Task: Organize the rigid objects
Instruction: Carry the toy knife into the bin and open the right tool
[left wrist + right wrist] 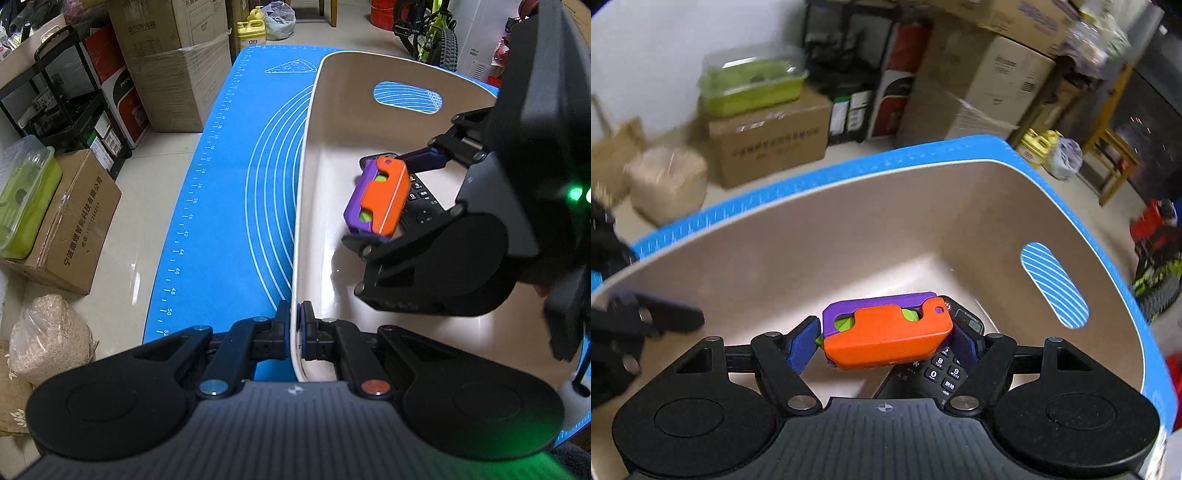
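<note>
Gripping the bin [306, 184] wall, left hand-held gripper [295, 332] is clamped on its near rim. Right hand-held gripper [886, 334] holds the orange-purple toy [886, 332] inside the bin (above a black remote [938, 373] on its floor).

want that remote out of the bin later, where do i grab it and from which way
Probably grip the remote across its narrow width, on the long side edges at the keypad end, coming straight down from above. It lies flat on the floor of the bin, so only the top is open, and the orange toy in the right gripper hangs over its far end.
</note>
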The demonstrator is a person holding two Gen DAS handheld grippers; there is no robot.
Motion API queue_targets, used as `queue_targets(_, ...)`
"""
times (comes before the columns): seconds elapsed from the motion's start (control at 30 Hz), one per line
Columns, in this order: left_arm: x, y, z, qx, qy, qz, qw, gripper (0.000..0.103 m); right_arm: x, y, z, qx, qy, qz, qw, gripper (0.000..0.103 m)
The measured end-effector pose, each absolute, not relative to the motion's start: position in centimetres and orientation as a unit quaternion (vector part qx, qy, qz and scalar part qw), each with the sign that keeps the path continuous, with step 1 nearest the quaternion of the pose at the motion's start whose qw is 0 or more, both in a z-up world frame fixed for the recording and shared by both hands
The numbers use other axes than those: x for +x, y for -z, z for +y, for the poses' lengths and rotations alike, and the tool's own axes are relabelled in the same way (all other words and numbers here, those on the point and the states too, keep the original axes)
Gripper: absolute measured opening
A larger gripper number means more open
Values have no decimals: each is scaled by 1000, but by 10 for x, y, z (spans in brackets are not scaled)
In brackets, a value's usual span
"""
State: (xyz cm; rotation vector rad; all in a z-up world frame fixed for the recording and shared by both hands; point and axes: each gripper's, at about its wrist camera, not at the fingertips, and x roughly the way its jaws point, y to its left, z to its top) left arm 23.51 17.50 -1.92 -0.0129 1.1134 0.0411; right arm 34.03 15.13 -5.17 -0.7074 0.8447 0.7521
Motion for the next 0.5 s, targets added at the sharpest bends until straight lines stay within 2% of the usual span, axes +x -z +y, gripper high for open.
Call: queue_targets(0.5,236,23,173,-6,-20,531,847,7,341,68,161,-365,-349,422,753,76)
